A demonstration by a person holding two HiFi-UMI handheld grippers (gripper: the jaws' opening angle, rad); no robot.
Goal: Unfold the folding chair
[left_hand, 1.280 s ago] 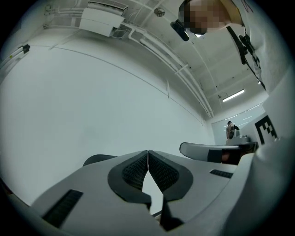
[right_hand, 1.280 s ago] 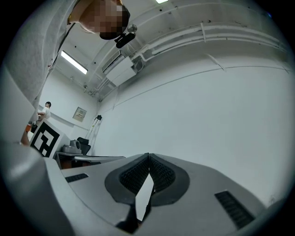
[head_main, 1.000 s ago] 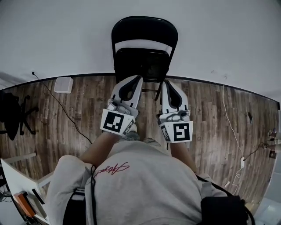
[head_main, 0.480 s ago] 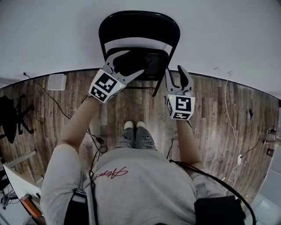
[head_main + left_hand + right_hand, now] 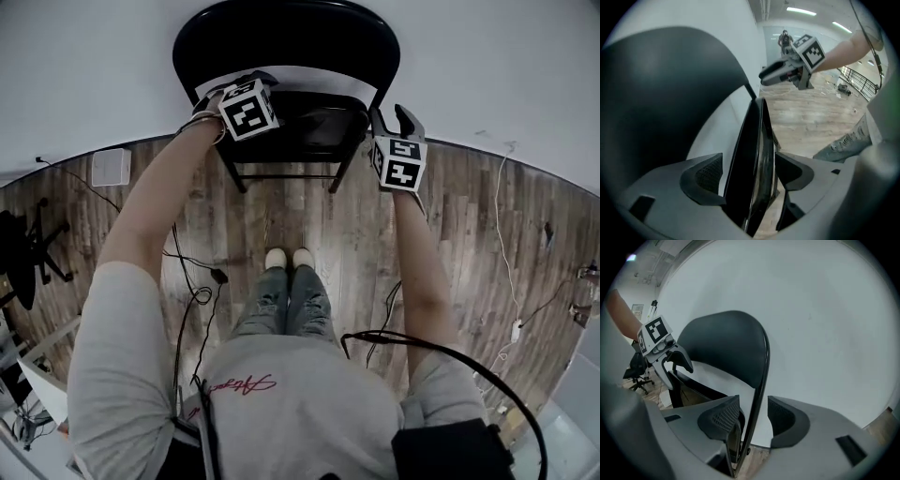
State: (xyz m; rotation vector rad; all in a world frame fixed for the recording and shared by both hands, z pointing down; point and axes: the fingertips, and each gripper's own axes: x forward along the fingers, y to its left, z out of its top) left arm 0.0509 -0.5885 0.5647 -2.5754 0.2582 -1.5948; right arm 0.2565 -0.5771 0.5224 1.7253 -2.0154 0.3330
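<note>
We see a plain white wall [image 5: 506,56] meeting a wood-plank floor [image 5: 309,216]. A small white box [image 5: 111,167] sits at the wall's foot, and a black office chair [image 5: 21,258] stands farther out from the wall. Strip lights [image 5: 801,10] glow overhead.

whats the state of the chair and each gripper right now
folding chair: folded flat, standing upright by the wall
left gripper: jaws opening, the chair's folded side edge between them
right gripper: jaws opening, the chair's frame tube between them with a gap on each side
</note>
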